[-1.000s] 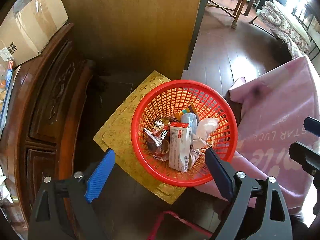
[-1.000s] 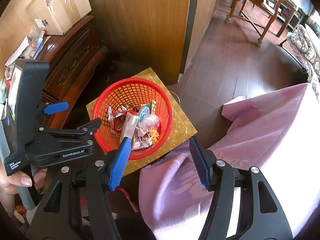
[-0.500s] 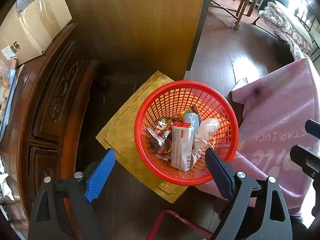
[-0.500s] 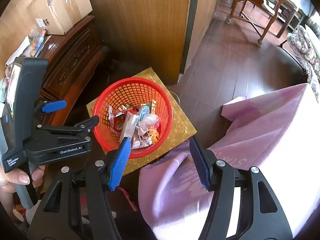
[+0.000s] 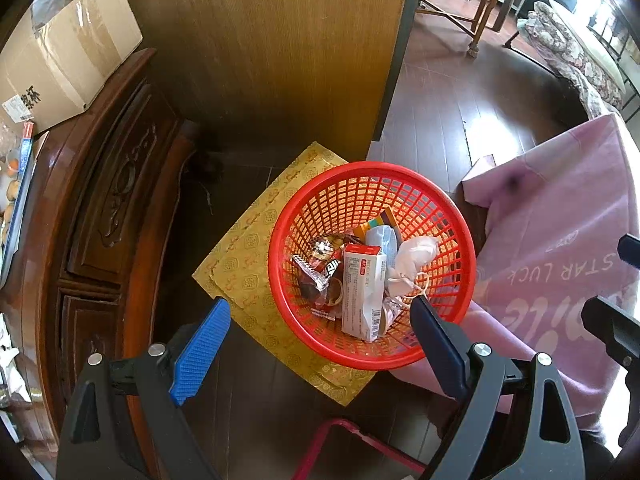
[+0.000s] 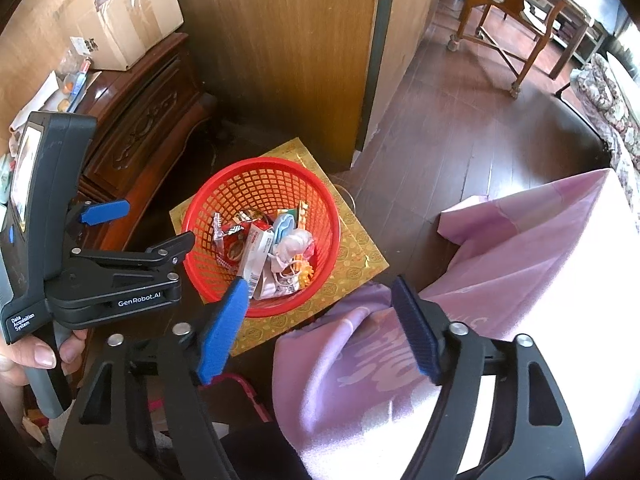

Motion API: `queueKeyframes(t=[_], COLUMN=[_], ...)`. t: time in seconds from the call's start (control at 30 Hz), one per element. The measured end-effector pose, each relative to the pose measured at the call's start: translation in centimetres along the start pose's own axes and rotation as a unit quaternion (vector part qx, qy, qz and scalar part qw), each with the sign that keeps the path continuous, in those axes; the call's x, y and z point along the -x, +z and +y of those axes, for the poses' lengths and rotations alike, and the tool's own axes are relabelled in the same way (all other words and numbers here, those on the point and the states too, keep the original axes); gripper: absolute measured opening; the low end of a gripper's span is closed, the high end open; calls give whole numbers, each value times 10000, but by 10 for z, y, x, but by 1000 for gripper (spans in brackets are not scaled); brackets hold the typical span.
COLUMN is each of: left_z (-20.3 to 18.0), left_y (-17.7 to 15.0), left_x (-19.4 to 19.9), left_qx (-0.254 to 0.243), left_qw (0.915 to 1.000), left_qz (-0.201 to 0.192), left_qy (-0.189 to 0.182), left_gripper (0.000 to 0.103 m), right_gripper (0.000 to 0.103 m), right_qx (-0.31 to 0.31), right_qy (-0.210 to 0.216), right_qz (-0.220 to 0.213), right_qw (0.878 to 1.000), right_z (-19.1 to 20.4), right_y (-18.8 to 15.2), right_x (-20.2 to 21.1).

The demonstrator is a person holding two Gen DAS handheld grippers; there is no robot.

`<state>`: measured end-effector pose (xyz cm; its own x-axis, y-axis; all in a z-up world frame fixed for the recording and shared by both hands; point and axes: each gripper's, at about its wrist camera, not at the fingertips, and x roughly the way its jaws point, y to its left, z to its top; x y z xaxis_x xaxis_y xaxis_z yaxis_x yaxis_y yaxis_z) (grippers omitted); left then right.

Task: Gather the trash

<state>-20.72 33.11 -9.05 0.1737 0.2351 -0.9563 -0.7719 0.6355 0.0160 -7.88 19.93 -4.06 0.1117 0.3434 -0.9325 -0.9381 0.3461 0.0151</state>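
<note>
1. Reading from the left in the right wrist view, we find the left gripper (image 6: 148, 232) held in a hand (image 6: 24, 356); its black body is printed "GenRobot.AI" and "Data Acquisition System".
2. We see its jaws spread wide in its own view, with nothing between them — only the floor and the near rim of the basket.
3. The red basket (image 5: 400, 172) stands on a gold patterned sheet (image 5: 244, 264) beside a carved wooden cabinet (image 5: 120, 184).
4. The trash lies inside it: a white carton (image 5: 362, 292) with a red band and a barcode, small print too fine to read, a crumpled white wad (image 5: 414, 258), and snack wrappers (image 5: 320, 264).
5. The right gripper (image 6: 320, 328) has just been opening — nothing sits between its blue pads.
6. On the pink cloth (image 5: 560, 240) at the right we read "STAR LUCK", upside down.
</note>
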Motion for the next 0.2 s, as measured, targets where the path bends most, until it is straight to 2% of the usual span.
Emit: queueKeyframes(t=[0.2], left_z=[-3], left_y=[-1], left_x=[1], left_qx=[3], left_qw=[10000], left_qz=[11], left_qy=[7], left_gripper=[90], right_gripper=[78], right_qx=[13], right_qy=[-11], right_qz=[-23], right_qw=[10000], right_z=[-1], right_y=[-2], right_x=[0])
